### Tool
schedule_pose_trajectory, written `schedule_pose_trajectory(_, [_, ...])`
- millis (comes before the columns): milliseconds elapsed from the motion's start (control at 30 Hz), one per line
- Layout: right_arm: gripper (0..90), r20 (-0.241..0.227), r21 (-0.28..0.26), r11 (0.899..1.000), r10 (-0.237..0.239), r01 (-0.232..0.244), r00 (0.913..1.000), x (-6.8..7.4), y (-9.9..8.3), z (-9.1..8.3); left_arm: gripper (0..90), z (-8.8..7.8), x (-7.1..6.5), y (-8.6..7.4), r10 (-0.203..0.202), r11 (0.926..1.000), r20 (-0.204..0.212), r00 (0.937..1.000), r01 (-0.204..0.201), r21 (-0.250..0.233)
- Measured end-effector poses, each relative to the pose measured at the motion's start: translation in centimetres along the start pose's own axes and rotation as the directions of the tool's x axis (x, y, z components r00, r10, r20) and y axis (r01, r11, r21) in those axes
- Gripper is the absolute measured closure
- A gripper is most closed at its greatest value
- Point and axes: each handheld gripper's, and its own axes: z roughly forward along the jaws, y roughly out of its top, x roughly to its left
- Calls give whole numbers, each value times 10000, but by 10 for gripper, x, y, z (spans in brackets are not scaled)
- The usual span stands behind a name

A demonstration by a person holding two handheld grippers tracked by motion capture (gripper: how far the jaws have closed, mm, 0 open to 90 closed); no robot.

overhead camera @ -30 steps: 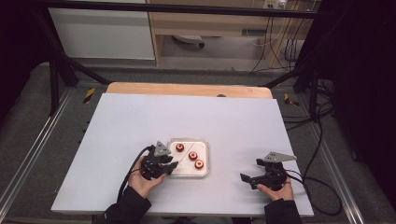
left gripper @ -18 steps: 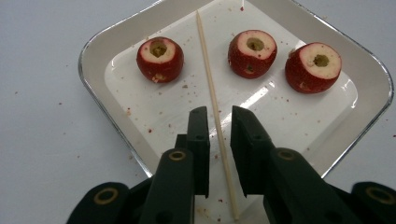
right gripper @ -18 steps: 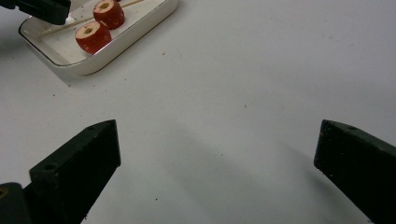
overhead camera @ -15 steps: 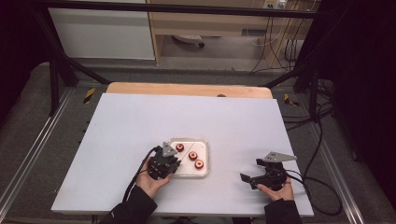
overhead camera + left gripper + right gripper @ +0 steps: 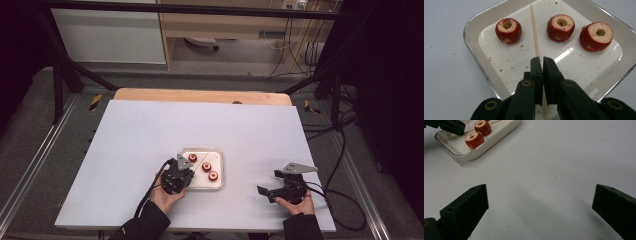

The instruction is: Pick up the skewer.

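My left claw (image 5: 541,60) has just squeezed shut on the stick (image 5: 534,30). The three red fruits (image 5: 560,27) still wait unpoked in the tray (image 5: 474,50). My right claw (image 5: 540,202) hangs wide open, empty.

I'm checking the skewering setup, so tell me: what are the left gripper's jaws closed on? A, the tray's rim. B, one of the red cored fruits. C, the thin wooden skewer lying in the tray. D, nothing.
C: in the left gripper view the left gripper pinches the wooden skewer, which runs up between the red fruits in the white tray.

The high view looked down from above the table (image 5: 150,130). The left gripper view sat close over the tray (image 5: 471,32); the right gripper view saw it farther away at 11 o'clock, perhaps partly.
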Motion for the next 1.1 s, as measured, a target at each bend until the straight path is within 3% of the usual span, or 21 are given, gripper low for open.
schedule_pose_trajectory(233, [10, -15, 14, 10000, 29, -29, 10000, 0, 0, 0, 879, 0, 1, -2, -294, 9995, 22, 9996, 294, -117])
schedule_pose_trajectory(467, [10, -16, 18, 10000, 28, -28, 10000, 0, 0, 0, 886, -1, 6, -5, -623, 9972, 320, 9975, 635, -386])
schedule_pose_trajectory(800, [11, -8, 26, 10000, 38, -38, 10000, 1, 0, 1, 886, -15, 11, -5, -552, 9917, 719, 9959, 630, -1120])
schedule_pose_trajectory(1100, [9, 77, 94, 9999, -89, 88, 9999, 2, 1, 1, 886, -28, 14, -6, 104, 9923, 1145, 9934, 39, -1237])
